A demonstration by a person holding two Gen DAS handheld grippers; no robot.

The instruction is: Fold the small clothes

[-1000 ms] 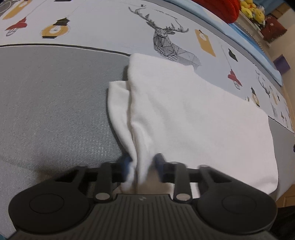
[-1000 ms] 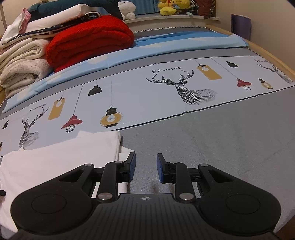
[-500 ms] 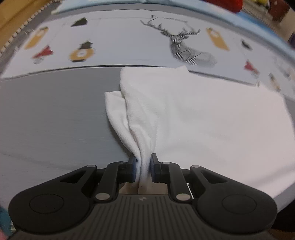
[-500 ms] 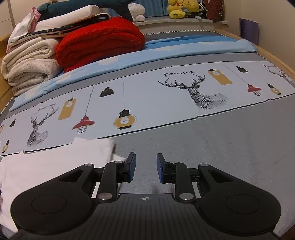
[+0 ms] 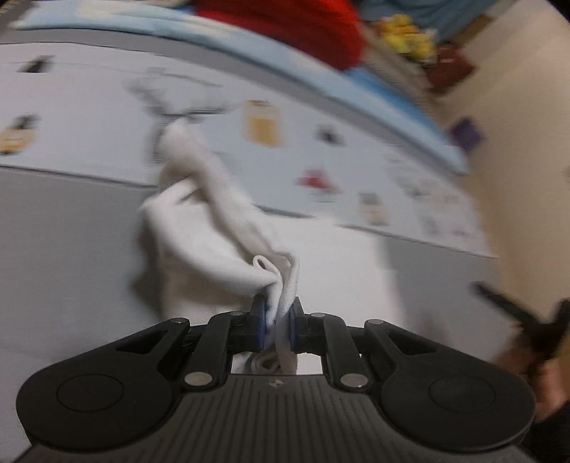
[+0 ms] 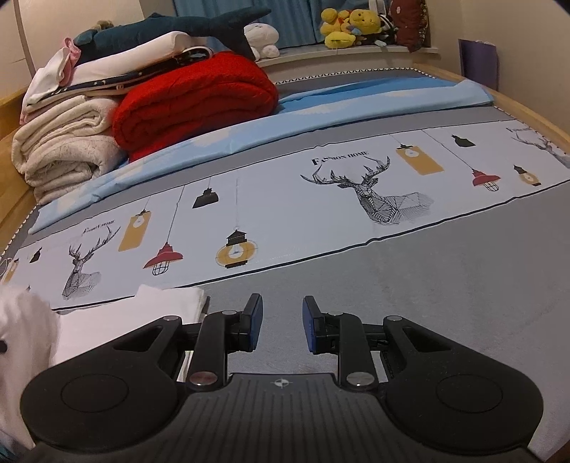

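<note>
A small white garment (image 5: 199, 228) lies on the grey bedspread. My left gripper (image 5: 277, 322) is shut on its near edge and holds that edge lifted, so the cloth hangs bunched and twisted in front of the fingers; this view is blurred. In the right wrist view the same white garment (image 6: 117, 317) lies at the lower left, part of it raised and blurred at the left edge. My right gripper (image 6: 282, 322) is open and empty, low over the grey bedspread (image 6: 445, 285), just right of the garment's corner.
A red folded blanket (image 6: 192, 103) and a stack of cream and white folded textiles (image 6: 67, 142) sit at the far left of the bed. Plush toys (image 6: 349, 26) line the shelf behind. A light-blue sheet (image 6: 320, 110) crosses the bed.
My left gripper has lifted the garment's edge off the bed and swung to the right, bunching the cloth. The right gripper stays open and has tilted up slightly.
</note>
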